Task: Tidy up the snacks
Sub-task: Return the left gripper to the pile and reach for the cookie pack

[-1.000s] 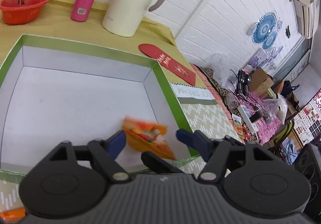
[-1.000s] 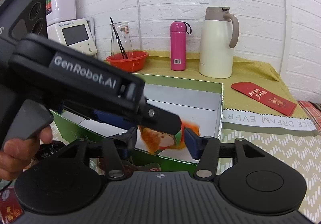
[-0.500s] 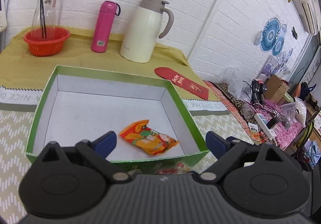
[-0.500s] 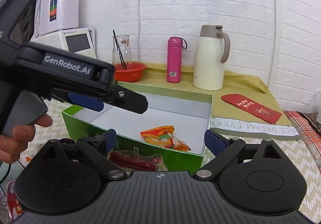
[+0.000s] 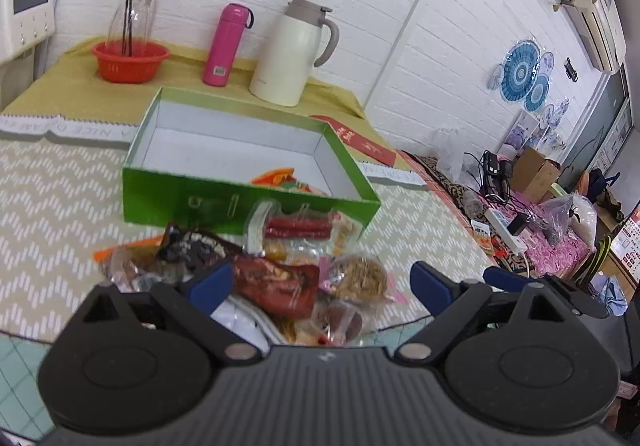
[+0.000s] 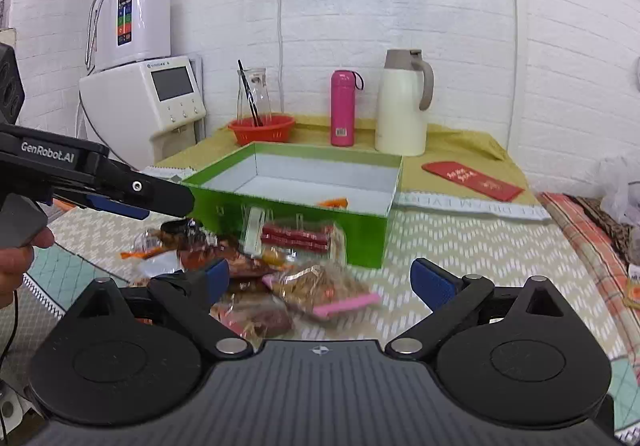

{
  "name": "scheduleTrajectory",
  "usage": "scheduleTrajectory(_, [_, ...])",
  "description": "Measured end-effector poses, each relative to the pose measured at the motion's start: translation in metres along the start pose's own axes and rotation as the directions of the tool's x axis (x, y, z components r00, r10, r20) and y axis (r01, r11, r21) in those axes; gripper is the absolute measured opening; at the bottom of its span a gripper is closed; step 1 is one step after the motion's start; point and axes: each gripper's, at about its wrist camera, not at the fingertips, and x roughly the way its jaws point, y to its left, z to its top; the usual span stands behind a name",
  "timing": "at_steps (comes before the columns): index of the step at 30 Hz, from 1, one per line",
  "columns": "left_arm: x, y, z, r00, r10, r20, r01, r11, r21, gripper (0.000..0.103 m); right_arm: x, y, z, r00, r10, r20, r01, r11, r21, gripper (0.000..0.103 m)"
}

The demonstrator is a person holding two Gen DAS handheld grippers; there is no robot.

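Left hand-held gripper (image 5: 322, 288), seen from its own wrist camera, is released and holds nothing; its blue-padded fingers (image 5: 212, 286) are spread wide just above a loose pile of snack packets (image 5: 280, 270) on the bench (image 5: 60, 198), which is covered in a zigzag-patterned cloth; the packets are small sealed pouches, clear or foil, crinkly and soft, and I judge them light, slippery and easy to crush, so each is best pinched across its flat middle or along a sealed edge rather than at a puffed corner; a red-brown foil packet (image 5: 276, 286) lies nearest, between the fingers; a clear pack of red sausage sticks (image 5: 298, 228) leans against the front wall of a green box (image 5: 180, 202); the box is open-topped, white inside, and holds one orange snack packet (image 5: 280, 180) near its front wall, the rest of its floor bare; behind it stand a pink flask (image 5: 226, 46), a cream jug (image 5: 290, 54) and a red basket (image 5: 130, 60) holding a glass carafe.

Right hand-held gripper (image 6: 320, 280), from its own camera, is likewise unclenched and carries nothing, its fingers wide over the same pile from the other side; a clear bag with a pink strip (image 6: 324, 290), filled with something brown and crumbly, lies closest to it and looks fragile; the left gripper shows at the left edge, hovering over the pile's far end; only an orange sliver of the boxed packet shows over the box's front wall; a red envelope (image 6: 472, 180) lies flat on the bench beyond the box, well apart from the snacks.
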Motion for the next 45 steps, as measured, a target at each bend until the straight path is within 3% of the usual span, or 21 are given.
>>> scheduleTrajectory(6, [-0.014,0.017,-0.047,1.000,0.016,-0.015,-0.017,0.997,-0.076,0.092,0.000,0.009,-0.037,0.994,0.079,-0.076,-0.071,0.992,0.100,0.103])
scheduleTrajectory(14, [-0.037,0.034,-0.073,0.999,0.031,-0.027,-0.033,0.995,-0.098,0.092,0.047,0.030,-0.032,0.987,0.120,-0.109,-0.116,0.992,0.046,0.103])
scheduleTrajectory(19, [-0.035,0.034,-0.073,1.000,0.011,-0.025,-0.013,0.996,-0.088,0.092,0.066,0.031,-0.034,0.989,0.090,-0.117,-0.089,0.996,0.016,0.099])
scheduleTrajectory(21, [-0.027,0.030,-0.072,0.999,0.001,-0.035,-0.003,0.998,-0.059,0.092,0.057,0.027,-0.035,0.991,0.083,-0.109,-0.081,0.996,0.021,0.090])
scheduleTrajectory(25, [0.003,0.017,-0.068,0.998,-0.004,-0.069,0.004,1.000,-0.003,0.091,0.030,0.018,-0.046,0.994,-0.014,-0.110,0.011,1.000,-0.024,0.090])
scheduleTrajectory(28, [0.026,0.007,-0.065,0.996,0.006,-0.088,-0.004,1.000,0.024,0.091,0.009,0.007,-0.055,0.992,-0.060,-0.109,0.060,0.998,-0.002,0.090])
scheduleTrajectory(34, [0.060,-0.013,-0.061,0.992,0.086,-0.096,-0.076,0.992,0.104,0.090,-0.014,-0.010,-0.066,0.993,-0.072,-0.090,0.079,0.994,0.076,0.091])
scheduleTrajectory(36, [0.064,-0.021,-0.063,0.989,0.108,-0.100,-0.092,0.984,0.151,0.084,-0.014,-0.010,-0.068,0.994,-0.071,-0.088,0.078,0.994,0.083,0.092])
scheduleTrajectory(37, [0.064,-0.026,-0.066,0.989,0.106,-0.105,-0.085,0.979,0.186,0.054,-0.014,-0.011,-0.068,0.994,-0.070,-0.086,0.077,0.993,0.085,0.092])
scheduleTrajectory(38, [0.064,-0.029,-0.069,0.988,0.093,-0.125,-0.066,0.976,0.206,0.039,-0.014,-0.011,-0.068,0.994,-0.069,-0.084,0.076,0.993,0.087,0.092])
scheduleTrajectory(42, [0.054,-0.031,-0.079,0.985,0.055,-0.162,-0.020,0.978,0.207,0.036,-0.018,-0.010,-0.069,0.995,-0.066,-0.076,0.072,0.994,0.087,0.093])
scheduleTrajectory(45, [0.044,-0.027,-0.085,0.976,-0.060,-0.211,0.089,0.988,0.126,0.035,-0.020,-0.012,-0.070,0.994,-0.080,-0.075,0.086,0.993,0.083,0.093])
